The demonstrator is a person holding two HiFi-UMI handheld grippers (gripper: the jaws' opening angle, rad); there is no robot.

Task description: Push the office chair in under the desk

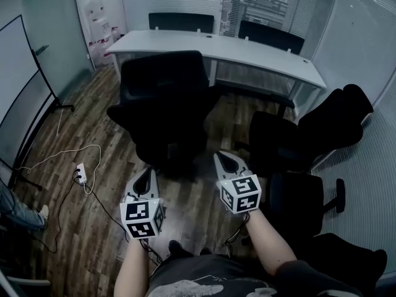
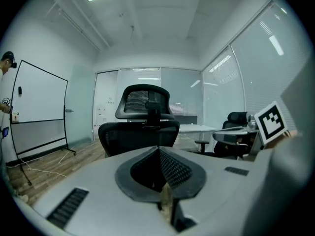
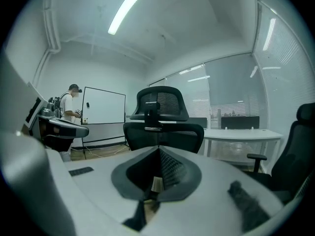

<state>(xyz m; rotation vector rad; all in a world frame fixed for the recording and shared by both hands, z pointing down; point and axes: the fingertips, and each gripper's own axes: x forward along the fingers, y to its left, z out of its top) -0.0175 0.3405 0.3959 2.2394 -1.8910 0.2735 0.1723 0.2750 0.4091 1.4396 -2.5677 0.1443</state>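
A black office chair (image 1: 162, 107) with a mesh back and headrest stands on the wood floor, pulled out in front of the long white desk (image 1: 216, 48). Its back faces me. The same office chair (image 2: 142, 127) fills the middle of the left gripper view, and the office chair (image 3: 162, 122) shows ahead in the right gripper view with the desk (image 3: 241, 134) behind it. My left gripper (image 1: 146, 175) is shut and empty, short of the chair's back. My right gripper (image 1: 226, 159) is also shut and empty, level with the chair's right side, not touching it.
Two more black chairs (image 1: 322, 125) stand at the right by the glass wall, one (image 1: 297, 203) close to my right arm. Other chairs (image 1: 182, 21) sit behind the desk. A whiteboard on a stand (image 1: 25, 98) is at the left, with a power strip and white cable (image 1: 80, 173) on the floor. A person (image 3: 69, 102) stands by the whiteboard.
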